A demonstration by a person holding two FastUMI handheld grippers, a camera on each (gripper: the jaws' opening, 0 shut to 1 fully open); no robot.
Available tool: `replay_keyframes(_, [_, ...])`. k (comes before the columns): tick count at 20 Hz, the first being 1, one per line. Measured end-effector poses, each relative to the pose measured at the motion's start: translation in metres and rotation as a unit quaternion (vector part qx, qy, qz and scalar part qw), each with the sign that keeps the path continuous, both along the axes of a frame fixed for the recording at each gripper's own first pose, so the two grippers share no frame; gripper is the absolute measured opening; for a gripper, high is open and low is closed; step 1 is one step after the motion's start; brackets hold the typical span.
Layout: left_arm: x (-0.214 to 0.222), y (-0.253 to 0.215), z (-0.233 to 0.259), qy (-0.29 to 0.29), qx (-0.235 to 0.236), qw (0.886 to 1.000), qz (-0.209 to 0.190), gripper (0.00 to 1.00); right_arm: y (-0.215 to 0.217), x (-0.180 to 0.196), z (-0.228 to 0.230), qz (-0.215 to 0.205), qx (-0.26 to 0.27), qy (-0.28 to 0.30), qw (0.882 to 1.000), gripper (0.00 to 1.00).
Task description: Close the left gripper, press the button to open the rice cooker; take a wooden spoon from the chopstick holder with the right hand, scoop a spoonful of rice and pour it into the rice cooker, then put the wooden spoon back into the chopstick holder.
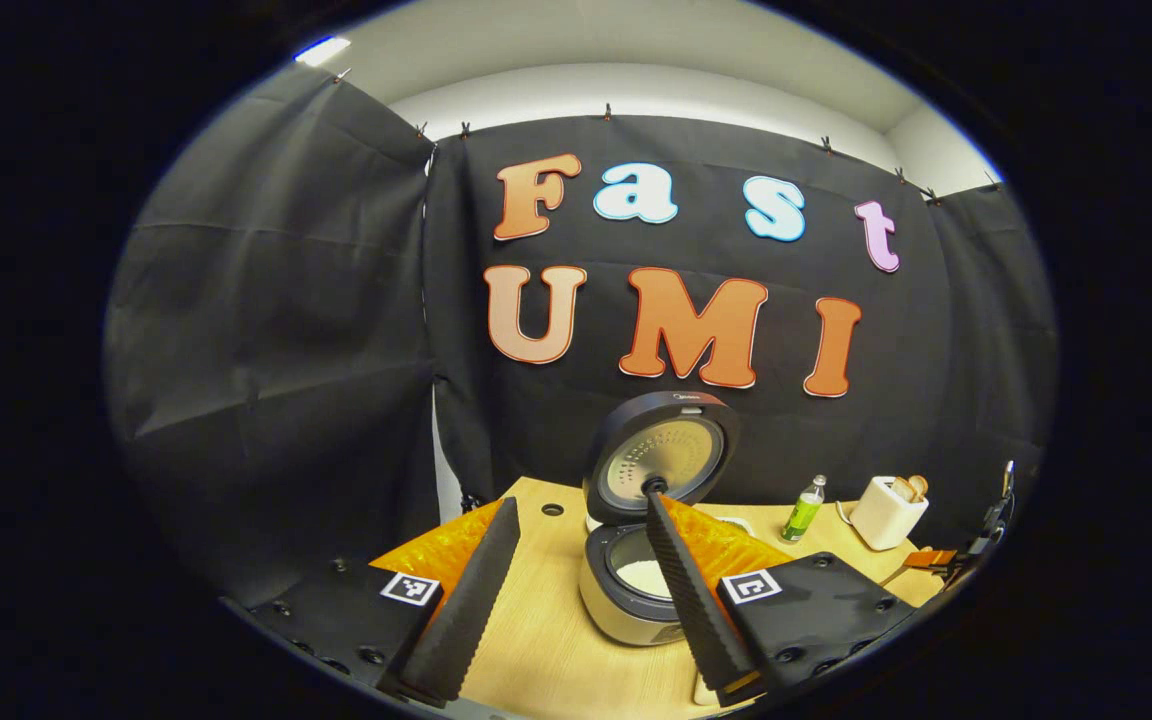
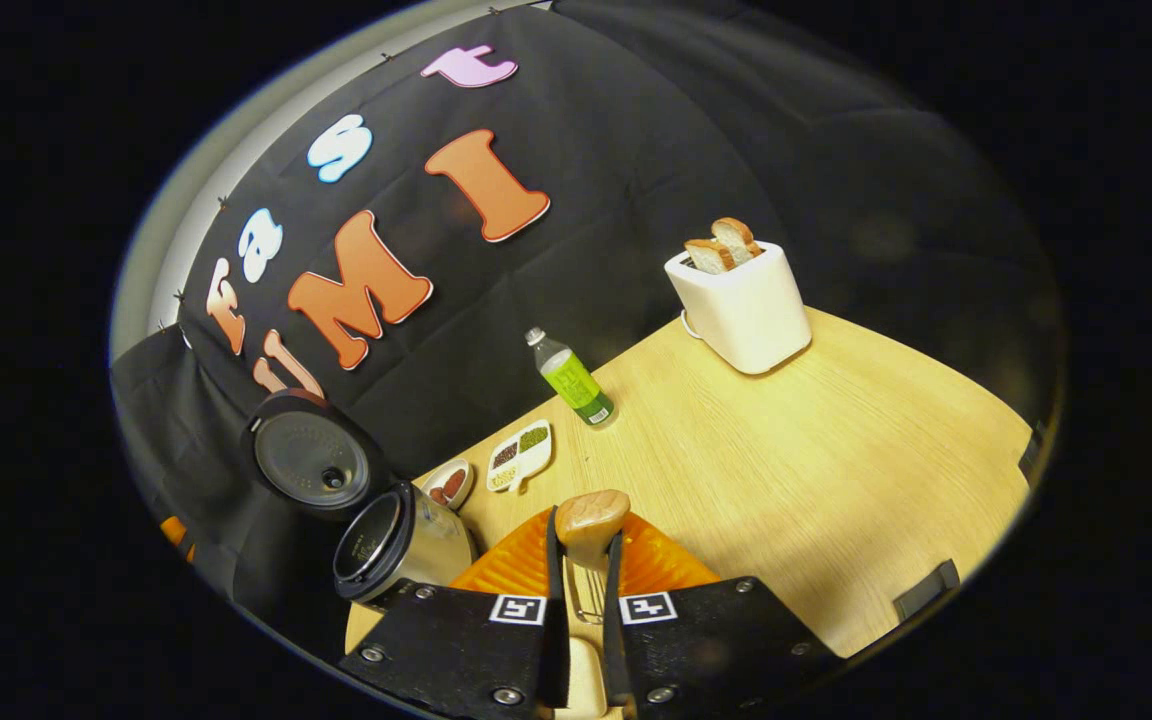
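While the right tool (image 2: 586, 560) grips the wooden spoon (image 2: 591, 520) upright, the rice cooker (image 1: 636, 570) stands lid-up between the spread, empty left tool (image 1: 576, 590); bottle (image 2: 571, 380) and toaster (image 2: 741, 300) stand beyond on the bench (image 2: 836, 450).

I see a pale wood-grain desk (image 2: 786, 450). The cooker (image 1: 636, 590) is cream below with a dark rim, its raised lid (image 1: 661, 455) black outside and silvery, dotted inside; the rice (image 1: 644, 577) in it is white. The bottle (image 2: 572, 380) has a bright green label and a white cap. The toaster (image 2: 741, 305) is white, holding tan-crusted bread (image 2: 724, 243). The spoon (image 2: 591, 515) is light brown wood.
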State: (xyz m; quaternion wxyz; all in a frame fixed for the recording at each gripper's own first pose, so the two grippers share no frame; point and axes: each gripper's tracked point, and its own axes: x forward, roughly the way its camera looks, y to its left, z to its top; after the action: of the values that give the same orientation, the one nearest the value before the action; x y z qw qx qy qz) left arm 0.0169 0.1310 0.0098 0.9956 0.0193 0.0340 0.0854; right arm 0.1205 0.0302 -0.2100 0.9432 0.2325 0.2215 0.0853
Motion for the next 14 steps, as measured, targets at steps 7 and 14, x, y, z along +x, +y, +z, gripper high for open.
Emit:
replay_keyframes(7, [-0.004, 0.035, 0.006, -0.007, -0.025, 1.0, -0.017, 0.84, 0.011, -0.022, 0.07, -0.031, -0.065, -0.063, 0.995, 0.12])
replay_keyframes(14, [-0.007, 0.072, 0.01, -0.011, -0.025, 0.999, -0.032, 0.84, 0.082, -0.077, 0.116, 0.007, -0.106, -0.119, 0.987, 0.12])
